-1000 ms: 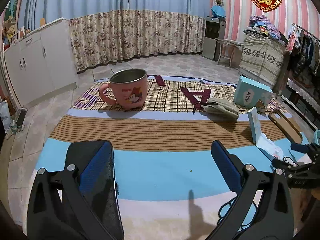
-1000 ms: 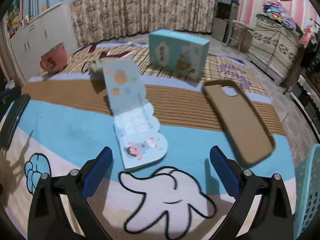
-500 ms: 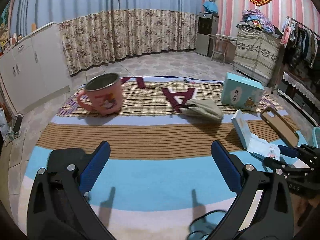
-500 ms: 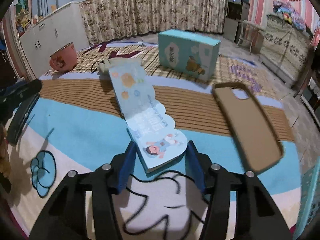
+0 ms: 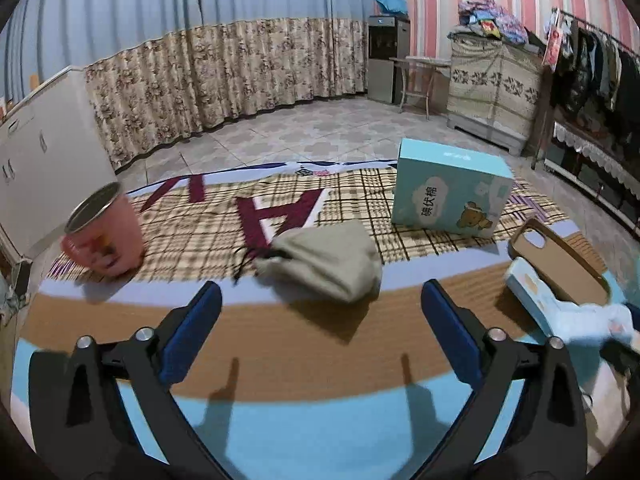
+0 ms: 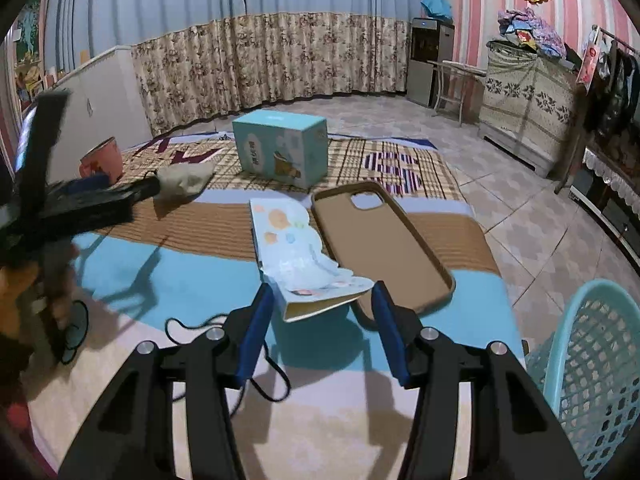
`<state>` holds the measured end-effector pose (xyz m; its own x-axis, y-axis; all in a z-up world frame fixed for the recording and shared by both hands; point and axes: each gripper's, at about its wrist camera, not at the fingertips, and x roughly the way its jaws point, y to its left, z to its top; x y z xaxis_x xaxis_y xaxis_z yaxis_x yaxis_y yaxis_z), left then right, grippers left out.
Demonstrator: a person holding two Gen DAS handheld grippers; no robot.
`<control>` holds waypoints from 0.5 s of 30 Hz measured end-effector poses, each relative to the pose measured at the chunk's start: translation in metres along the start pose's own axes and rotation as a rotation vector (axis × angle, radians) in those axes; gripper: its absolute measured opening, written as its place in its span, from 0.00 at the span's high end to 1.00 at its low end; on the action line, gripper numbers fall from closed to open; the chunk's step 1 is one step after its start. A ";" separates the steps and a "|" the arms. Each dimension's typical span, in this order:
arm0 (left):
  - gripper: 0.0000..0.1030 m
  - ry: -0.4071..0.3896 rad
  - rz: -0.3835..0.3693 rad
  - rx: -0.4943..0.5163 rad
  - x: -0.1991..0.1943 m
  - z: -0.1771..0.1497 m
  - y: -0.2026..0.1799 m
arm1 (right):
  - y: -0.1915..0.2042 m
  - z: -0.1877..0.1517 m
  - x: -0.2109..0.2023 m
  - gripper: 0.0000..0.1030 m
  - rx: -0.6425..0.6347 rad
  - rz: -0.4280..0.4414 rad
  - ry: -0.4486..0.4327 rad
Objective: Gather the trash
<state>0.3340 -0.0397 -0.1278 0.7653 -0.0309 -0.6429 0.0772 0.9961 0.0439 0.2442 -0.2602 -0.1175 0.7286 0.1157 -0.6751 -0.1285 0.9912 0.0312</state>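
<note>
While gripped — packet [image 6: 304,264] beside basket [image 6: 592,364]

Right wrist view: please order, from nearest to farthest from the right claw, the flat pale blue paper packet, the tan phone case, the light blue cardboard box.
1. Flat pale blue paper packet, between the claw's fingers.
2. Tan phone case, just right, beyond.
3. Light blue cardboard box, far centre.

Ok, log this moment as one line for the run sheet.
task: collect trash | right tongs: shut on pale blue packet, lifted | left tongs: closing, empty, facing beige pouch | basket: beside right tongs
</note>
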 end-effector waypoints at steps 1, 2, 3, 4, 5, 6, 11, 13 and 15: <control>0.16 0.019 -0.014 -0.002 0.007 0.003 0.000 | 0.000 -0.001 0.001 0.51 -0.003 0.000 0.000; 0.22 0.044 -0.034 -0.008 0.015 0.005 -0.001 | 0.000 -0.002 0.001 0.51 -0.005 0.000 0.001; 0.24 0.058 -0.043 -0.013 0.020 0.007 -0.001 | 0.000 -0.003 0.002 0.51 -0.008 0.000 0.000; 0.28 0.076 -0.052 -0.017 0.025 0.009 -0.001 | -0.001 -0.003 0.002 0.51 -0.007 0.003 0.001; 0.35 0.094 -0.060 -0.021 0.031 0.010 -0.001 | -0.002 -0.004 0.002 0.51 -0.006 0.005 0.001; 0.46 0.117 -0.077 -0.028 0.036 0.011 -0.001 | -0.001 -0.004 0.003 0.51 -0.005 0.007 0.002; 0.85 0.175 -0.133 -0.081 0.043 0.003 0.007 | -0.001 -0.004 0.002 0.51 -0.002 0.008 -0.006; 0.91 0.180 -0.143 -0.093 0.036 -0.002 0.012 | -0.001 -0.004 0.001 0.51 -0.001 0.006 -0.014; 0.93 0.176 -0.141 -0.100 0.025 -0.007 0.017 | 0.000 -0.003 -0.001 0.51 0.001 0.009 -0.021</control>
<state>0.3502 -0.0230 -0.1481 0.6273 -0.1640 -0.7613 0.1053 0.9865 -0.1257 0.2413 -0.2604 -0.1193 0.7413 0.1257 -0.6593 -0.1340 0.9902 0.0380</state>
